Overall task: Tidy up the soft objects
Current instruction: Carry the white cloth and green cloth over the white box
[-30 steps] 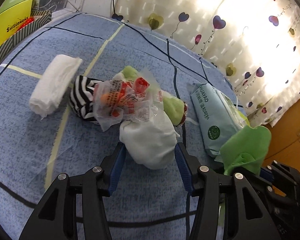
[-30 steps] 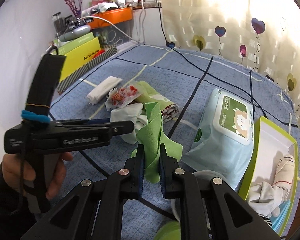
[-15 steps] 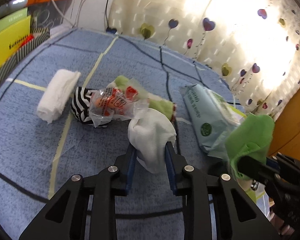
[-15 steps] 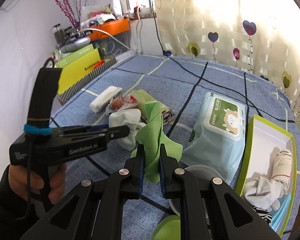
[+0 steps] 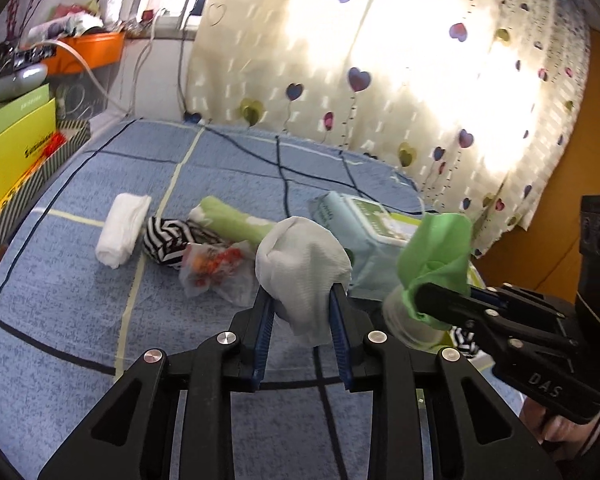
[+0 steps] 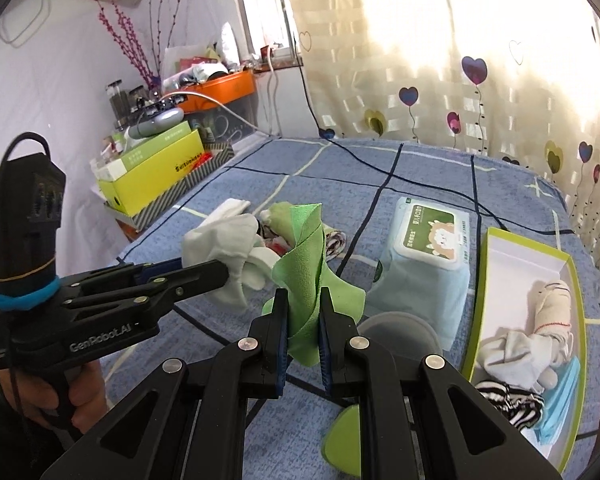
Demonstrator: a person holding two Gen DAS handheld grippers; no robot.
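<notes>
My left gripper (image 5: 300,300) is shut on a white cloth bundle (image 5: 300,264), which hangs above the blue bed cover (image 5: 80,320). In the right wrist view that gripper (image 6: 220,272) comes in from the left with the white cloth (image 6: 216,244) at its tip. My right gripper (image 6: 303,308) is shut on a twisted green cloth (image 6: 304,248), also in the air. In the left wrist view the right gripper (image 5: 428,296) holds the green cloth (image 5: 436,248) just right of the white bundle. A green-rimmed box (image 6: 484,300) at the right holds socks and a blue mask.
On the bed lie a rolled white towel (image 5: 122,230), a striped sock (image 5: 168,240), a plastic packet (image 5: 216,268), a green roll (image 5: 236,220) and a wet-wipes pack (image 6: 424,256). A grey round object (image 6: 396,328) sits beside the box. Yellow boxes (image 5: 16,152) line the left edge.
My left gripper closed on the white cloth and lifted it off the bed, away from the pile. My right gripper rose a little with the green cloth.
</notes>
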